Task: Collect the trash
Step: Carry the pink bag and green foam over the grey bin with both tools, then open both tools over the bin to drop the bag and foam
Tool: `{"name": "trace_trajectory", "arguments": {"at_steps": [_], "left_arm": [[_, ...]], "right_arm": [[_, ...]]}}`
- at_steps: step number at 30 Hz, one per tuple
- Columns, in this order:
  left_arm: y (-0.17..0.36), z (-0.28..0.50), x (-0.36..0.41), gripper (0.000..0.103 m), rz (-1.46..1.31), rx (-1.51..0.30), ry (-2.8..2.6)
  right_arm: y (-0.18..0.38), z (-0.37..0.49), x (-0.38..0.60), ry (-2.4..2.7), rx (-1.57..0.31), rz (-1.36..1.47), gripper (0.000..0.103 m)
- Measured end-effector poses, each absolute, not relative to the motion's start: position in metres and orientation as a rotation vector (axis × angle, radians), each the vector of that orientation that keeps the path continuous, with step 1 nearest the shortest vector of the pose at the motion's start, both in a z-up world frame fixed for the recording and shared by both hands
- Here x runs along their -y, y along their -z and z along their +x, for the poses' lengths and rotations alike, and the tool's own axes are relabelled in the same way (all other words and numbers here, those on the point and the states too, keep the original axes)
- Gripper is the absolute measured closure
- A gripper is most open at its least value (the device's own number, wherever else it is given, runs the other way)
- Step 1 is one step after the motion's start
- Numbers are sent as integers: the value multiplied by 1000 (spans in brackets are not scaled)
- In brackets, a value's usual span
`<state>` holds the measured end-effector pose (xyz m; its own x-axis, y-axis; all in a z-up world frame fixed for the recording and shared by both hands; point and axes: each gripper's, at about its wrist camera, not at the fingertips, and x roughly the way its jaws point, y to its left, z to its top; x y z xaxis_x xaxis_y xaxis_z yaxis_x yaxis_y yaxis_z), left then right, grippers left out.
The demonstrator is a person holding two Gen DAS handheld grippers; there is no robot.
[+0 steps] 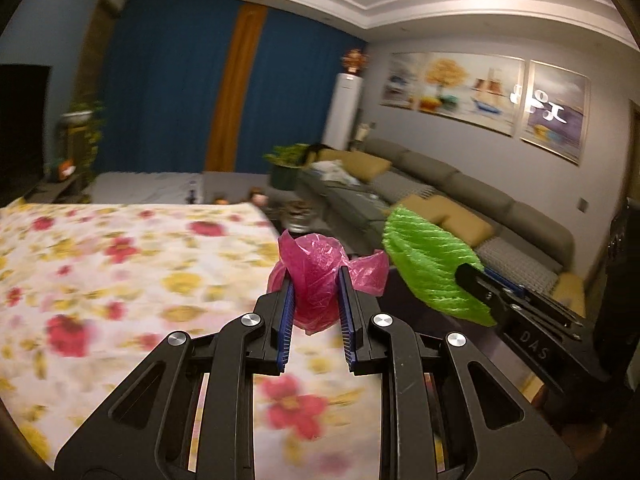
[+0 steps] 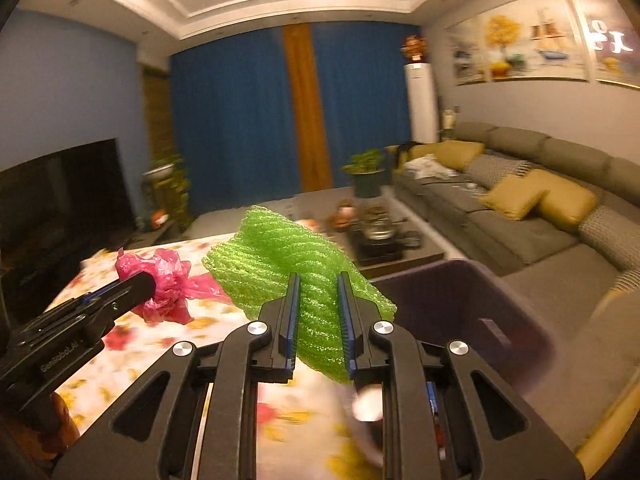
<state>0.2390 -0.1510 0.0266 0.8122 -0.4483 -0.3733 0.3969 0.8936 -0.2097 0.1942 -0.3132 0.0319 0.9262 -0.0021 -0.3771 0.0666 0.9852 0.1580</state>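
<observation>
Left wrist view: the left gripper [image 1: 316,300] is clamped on a crumpled pink bag [image 1: 316,280], held above the flowered cloth [image 1: 120,280] that covers the table. The bag bunches upward past the fingertips, with one loose flap trailing toward 3 o'clock. At 3 o'clock from it, the right gripper [image 1: 476,280] comes in from the lower right, clamped on a green foam net [image 1: 428,264]. The net's long axis runs from 11 o'clock to 5 o'clock, its free end pointing up toward the sofa [image 1: 460,188]. No bin shows in this view; the space below the net is dark and blurred.

Right wrist view: the right gripper [image 2: 318,320] is closed on the green foam net [image 2: 280,264], the fingers pinching its near end. The net's long axis runs from 5 o'clock to 11 o'clock, its free end pointing up and away over the cloth [image 2: 120,352]. At 9 o'clock the left gripper [image 2: 146,284] enters from the left edge, gripping the pink bag [image 2: 168,284], whose loose tail points toward 3 o'clock, near the net; whether they touch I cannot tell. At 3 o'clock from the right gripper stands a dark purple bin [image 2: 500,320], open at the top beside the table edge; its inside is dark and its contents cannot be made out. Only this view shows the bin and the television [image 2: 60,200] at 9 o'clock.
</observation>
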Motion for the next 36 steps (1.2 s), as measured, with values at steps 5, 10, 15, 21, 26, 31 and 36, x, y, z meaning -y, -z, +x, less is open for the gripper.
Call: {"name": "trace_trajectory", "arguments": {"at_steps": [5, 10, 15, 21, 26, 31, 36], "left_arm": [[-15, 242, 217, 83, -78, -424, 551], [2, 250, 255, 82, -41, -427, 605], [15, 256, 272, 77, -28, -445, 639], [26, 267, 270, 42, -43, -469, 632], [29, 271, 255, 29, -57, -484, 585], [20, 255, 234, 15, 2, -455, 497], [9, 228, 206, 7, 43, -429, 403]], "right_arm": [[-21, 184, 360, 109, -376, 218, 82], [-12, 179, 388, 133, -367, 261, 77], [-7, 178, 400, 133, -355, 276, 75], [-1, 186, 415, 141, -373, 305, 64], [0, 180, 410, 161, -384, 301, 52], [-5, 164, 388, 176, -387, 236, 29], [-10, 145, 359, 169, -380, 173, 16]]}}
